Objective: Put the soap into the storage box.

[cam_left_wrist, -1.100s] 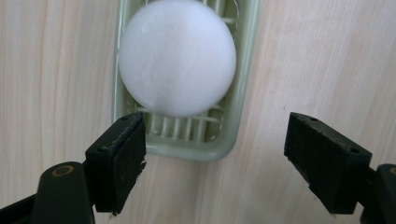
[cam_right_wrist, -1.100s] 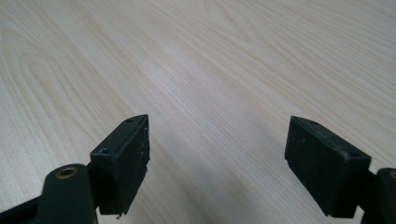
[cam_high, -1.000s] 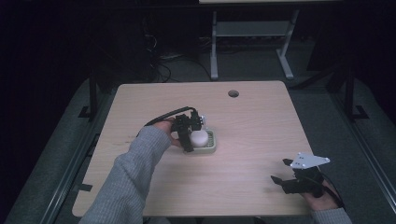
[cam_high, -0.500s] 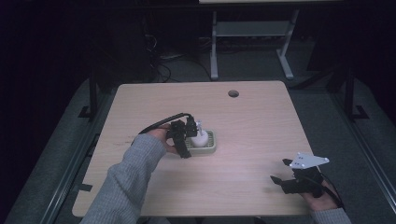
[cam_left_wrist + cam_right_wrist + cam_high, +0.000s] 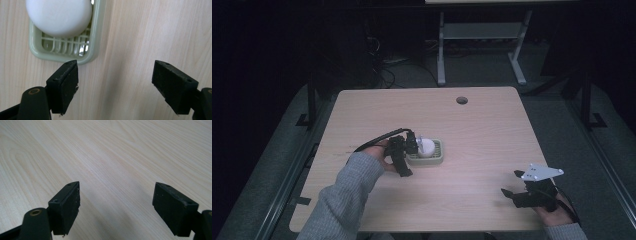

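Left gripper (image 5: 115, 82) above pale wooden table (image 5: 140, 32).

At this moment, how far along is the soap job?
Done: the white soap lies in the green soap dish. In hand: nothing; the left gripper hangs open beside the dish's corner over bare table. The right gripper rests open at the near edge. Nothing visible looks left.

This looks like a lab or office workroom. A pale wood-grain desk with a round cable hole (image 5: 461, 100) stands on grey carpet (image 5: 562, 115). A white metal table frame (image 5: 482, 35) and tangled black cables (image 5: 384, 70) sit behind it.
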`<action>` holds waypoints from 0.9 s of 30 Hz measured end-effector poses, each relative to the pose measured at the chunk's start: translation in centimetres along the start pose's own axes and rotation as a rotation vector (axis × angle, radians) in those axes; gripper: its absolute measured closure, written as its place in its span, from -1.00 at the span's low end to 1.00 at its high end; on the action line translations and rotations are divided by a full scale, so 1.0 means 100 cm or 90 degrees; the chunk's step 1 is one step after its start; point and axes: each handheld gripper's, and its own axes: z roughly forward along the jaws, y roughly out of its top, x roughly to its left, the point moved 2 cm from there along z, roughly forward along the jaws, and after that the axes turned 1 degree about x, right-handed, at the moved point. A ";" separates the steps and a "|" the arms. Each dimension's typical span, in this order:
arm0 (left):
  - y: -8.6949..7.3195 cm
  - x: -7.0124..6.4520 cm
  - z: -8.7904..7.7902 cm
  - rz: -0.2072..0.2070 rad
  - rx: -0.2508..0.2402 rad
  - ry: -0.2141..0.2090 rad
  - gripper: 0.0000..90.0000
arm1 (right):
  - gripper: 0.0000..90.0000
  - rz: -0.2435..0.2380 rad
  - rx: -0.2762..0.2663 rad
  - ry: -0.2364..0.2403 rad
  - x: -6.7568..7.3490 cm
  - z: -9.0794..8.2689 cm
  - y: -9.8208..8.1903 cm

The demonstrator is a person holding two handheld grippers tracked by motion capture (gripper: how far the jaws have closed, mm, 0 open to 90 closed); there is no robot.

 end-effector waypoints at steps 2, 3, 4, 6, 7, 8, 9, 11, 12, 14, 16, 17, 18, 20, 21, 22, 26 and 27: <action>-0.002 -0.002 -0.002 0.002 -0.006 0.001 -0.53 | -0.52 0.000 0.000 0.000 0.000 0.000 0.000; -0.003 -0.003 -0.002 -0.001 -0.011 0.000 -0.53 | -0.52 0.000 0.000 0.000 0.000 0.000 0.000; -0.004 -0.004 -0.003 -0.001 -0.012 -0.002 -0.53 | -0.52 0.001 0.000 0.000 0.000 0.000 0.000; -0.007 -0.007 -0.002 -0.002 -0.012 0.000 -0.53 | -0.52 0.000 0.002 0.000 0.001 0.000 0.000; -0.009 -0.008 -0.001 -0.003 -0.014 0.000 -0.53 | -0.52 0.000 0.003 -0.001 0.001 0.001 0.000; -0.010 -0.010 0.000 -0.008 -0.020 -0.002 -0.53 | -0.52 0.002 0.003 0.000 0.002 0.001 0.000; -0.011 -0.012 0.001 -0.006 -0.024 -0.003 -0.53 | -0.52 0.003 0.003 0.001 0.002 0.001 0.000; -0.014 -0.015 0.002 -0.007 -0.030 -0.007 -0.52 | -0.52 0.003 0.004 0.000 0.002 0.001 0.000; -0.015 -0.017 0.003 -0.006 -0.028 -0.008 -0.52 | -0.52 0.002 0.004 -0.001 0.001 0.001 0.000; -0.018 -0.020 0.004 -0.002 -0.027 -0.008 -0.52 | -0.52 0.001 0.004 -0.001 0.001 0.001 0.000; -0.020 -0.022 0.005 -0.005 -0.032 -0.008 -0.52 | -0.52 0.001 0.005 -0.001 0.002 0.001 0.000; -0.021 -0.022 0.005 -0.006 -0.031 -0.011 -0.52 | -0.52 0.002 0.005 -0.001 0.002 0.001 0.000; -0.022 -0.023 0.005 -0.005 -0.031 -0.010 -0.52 | -0.52 0.002 0.005 -0.001 0.002 0.001 0.000; -0.025 -0.025 0.005 -0.009 -0.033 -0.007 -0.52 | -0.52 -0.001 0.005 -0.001 0.002 0.002 0.000; -0.026 -0.025 0.005 -0.011 -0.036 -0.008 -0.53 | -0.52 -0.002 0.006 -0.001 0.002 0.002 0.001; -0.027 -0.026 0.005 -0.013 -0.037 -0.007 -0.53 | -0.52 -0.003 0.007 -0.002 0.002 0.002 0.001; -0.031 -0.030 0.005 -0.013 -0.042 -0.002 -0.53 | -0.52 -0.001 0.006 -0.003 0.002 0.002 0.000; -0.031 -0.031 0.005 -0.012 -0.044 -0.002 -0.53 | -0.52 0.000 0.007 -0.003 0.002 0.002 0.000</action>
